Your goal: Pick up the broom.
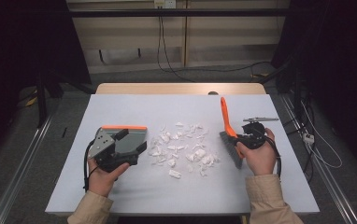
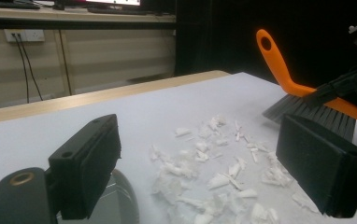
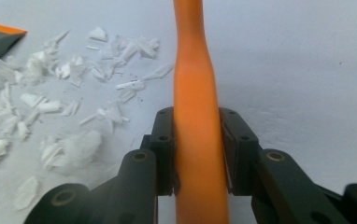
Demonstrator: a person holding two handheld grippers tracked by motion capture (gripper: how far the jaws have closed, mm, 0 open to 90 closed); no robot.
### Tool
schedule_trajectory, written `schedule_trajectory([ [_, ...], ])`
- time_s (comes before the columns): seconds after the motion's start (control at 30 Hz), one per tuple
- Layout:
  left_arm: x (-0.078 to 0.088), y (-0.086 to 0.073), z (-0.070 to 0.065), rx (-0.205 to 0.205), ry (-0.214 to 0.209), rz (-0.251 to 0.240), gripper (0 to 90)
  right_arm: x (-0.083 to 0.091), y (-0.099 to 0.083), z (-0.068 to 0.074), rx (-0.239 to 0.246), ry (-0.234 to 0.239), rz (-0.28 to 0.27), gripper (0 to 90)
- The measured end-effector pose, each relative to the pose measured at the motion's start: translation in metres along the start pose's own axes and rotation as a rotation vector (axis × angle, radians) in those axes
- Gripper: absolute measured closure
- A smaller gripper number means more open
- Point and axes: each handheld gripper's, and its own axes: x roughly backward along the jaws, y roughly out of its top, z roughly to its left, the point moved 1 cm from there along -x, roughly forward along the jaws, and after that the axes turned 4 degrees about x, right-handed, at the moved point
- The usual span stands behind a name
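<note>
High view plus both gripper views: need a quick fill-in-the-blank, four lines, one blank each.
1. The right gripper is shut on the brush's ____ handle.
2. The white scraps lie between the brush and the ____.
3. The left gripper's jaws stand ____.
4. The dustpan has an orange ____.

Missing words: orange; dustpan; open; rim

Your left hand (image 1: 103,173) comes in from the bottom edge, sleeve to the wrist, and carries its hand-held gripper (image 1: 132,143) low and tilted rightward, jaws spread wide with nothing between the pads (image 2: 89,158). Your right hand (image 1: 259,156) wraps the body of its hand-held gripper (image 1: 238,138), which points left, jaws clamped tight on the orange handle (image 3: 197,130).
</note>
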Motion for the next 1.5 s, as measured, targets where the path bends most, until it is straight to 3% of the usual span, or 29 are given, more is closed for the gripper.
schedule_trajectory([
  [0.13, 0.002, 0.0, 0.005, 0.005, 0.014, -0.006, 13.7, -0.005, -0.003, 0.0, 0.018, -0.011, 0.012, 69.5],
  [0.2, 0.003, -0.001, 0.006, 0.011, 0.021, -0.002, 13.7, -0.005, -0.004, 0.0, 0.06, -0.042, 0.004, 69.7],
  [0.3, 0.003, -0.002, 0.006, 0.002, 0.024, 0.004, 13.7, -0.005, -0.004, 0.0, 0.068, -0.042, 0.003, 67.0],
  [0.43, 0.005, -0.002, 0.007, -0.001, 0.03, 0.006, 13.7, -0.008, -0.002, 0.004, 0.103, -0.052, 0.034, 62.3],
  [0.47, 0.005, -0.002, 0.008, -0.004, 0.032, 0.006, 13.7, -0.007, -0.002, 0.004, 0.109, -0.053, 0.022, 62.6],
  [0.6, 0.009, -0.002, 0.012, 0.008, 0.037, 0.001, 13.0, -0.003, 0.0, 0.004, 0.127, -0.083, 0.057, 64.5],
  [0.77, 0.015, -0.002, 0.018, 0.015, 0.043, -0.001, 10.7, -0.008, -0.004, 0.006, 0.127, -0.085, 0.109, 70.4],
  [1.0, 0.024, -0.003, 0.027, 0.009, 0.063, 0.001, 10.5, -0.007, -0.006, 0.013, 0.089, -0.091, 0.118, 71.3],
  [1.13, 0.026, -0.002, 0.025, 0.004, 0.046, -0.007, 10.5, -0.01, -0.008, 0.023, 0.099, -0.104, 0.085, 71.4],
  [1.23, 0.028, -0.002, 0.027, 0.01, 0.05, -0.01, 10.2, -0.013, -0.009, 0.032, 0.132, -0.128, 0.064, 71.4],
  [1.4, 0.029, -0.002, 0.028, 0.011, 0.053, -0.011, 9.6, -0.019, -0.01, 0.04, 0.142, -0.161, 0.009, 71.5],
  [1.5, 0.03, -0.002, 0.028, 0.006, 0.049, -0.008, 9.6, -0.022, -0.01, 0.045, 0.128, -0.147, -0.008, 71.5],
])
